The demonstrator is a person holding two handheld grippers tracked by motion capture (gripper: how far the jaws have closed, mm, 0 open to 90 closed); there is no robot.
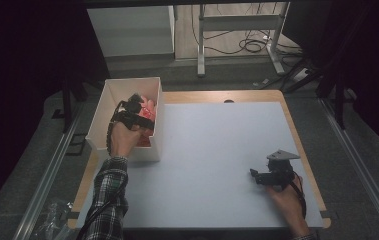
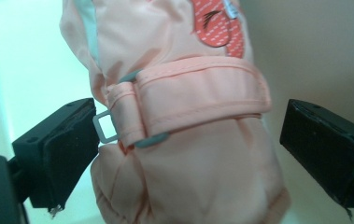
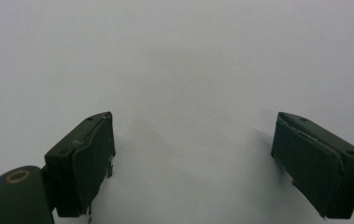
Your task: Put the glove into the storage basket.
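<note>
A pale pink mitten [image 2: 188, 140] with a strap, a metal buckle and a coral patch lies inside a white box [image 1: 154, 150] at the table's left back. My left gripper [image 1: 137, 101] reaches down into the box over the mitten [image 1: 150, 107]. In the left gripper view my left gripper [image 2: 188, 154] is open, its jaws standing wide on either side of the mitten; the right pad is clear of the fabric and the left pad is very near it. My right gripper [image 1: 253, 174] rests low over the white tabletop [image 1: 217, 145] at the front right, open and holding nothing [image 3: 193, 158].
The white mat leaves a wooden rim [image 1: 297, 135] bare along the table's right edge. Behind the table stand a white desk frame [image 1: 237, 22] and floor cables [image 1: 252, 45]. A crumpled clear plastic bag [image 1: 52, 215] lies on the floor at front left.
</note>
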